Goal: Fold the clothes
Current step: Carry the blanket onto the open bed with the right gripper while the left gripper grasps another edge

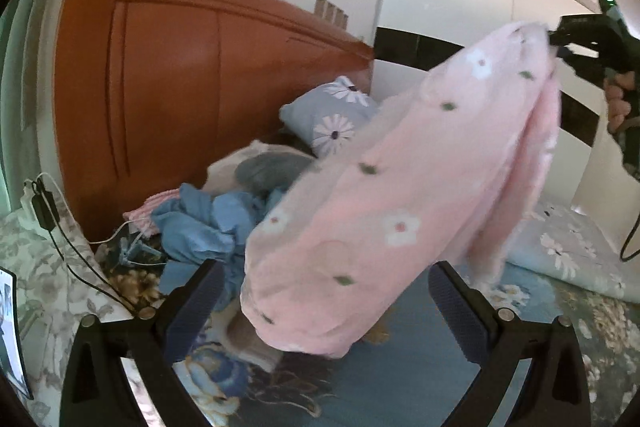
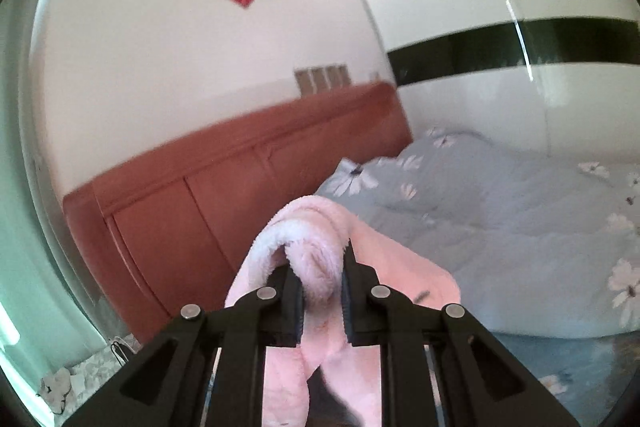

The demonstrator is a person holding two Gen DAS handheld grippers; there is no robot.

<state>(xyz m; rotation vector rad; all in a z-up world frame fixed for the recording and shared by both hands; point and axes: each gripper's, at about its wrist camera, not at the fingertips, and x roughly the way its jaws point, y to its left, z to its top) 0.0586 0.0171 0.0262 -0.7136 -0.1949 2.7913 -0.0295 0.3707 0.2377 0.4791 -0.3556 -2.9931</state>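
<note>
One pink fleece garment hangs mid-frame above the bed, lifted clear to drape. Right hand-held gripper pinches its edge; left hand-held gripper gapes empty below, beside heaped clothes at centre left.

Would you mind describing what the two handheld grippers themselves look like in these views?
Both are black, angular plastic frames with triangular cut-outs and round silver pivot bolts. The left gripper has ribbed dark blue pads lining its fingers. The right gripper, seen from the left camera, has a pistol-style handle, a small green light on top and a black cable trailing down.
</note>
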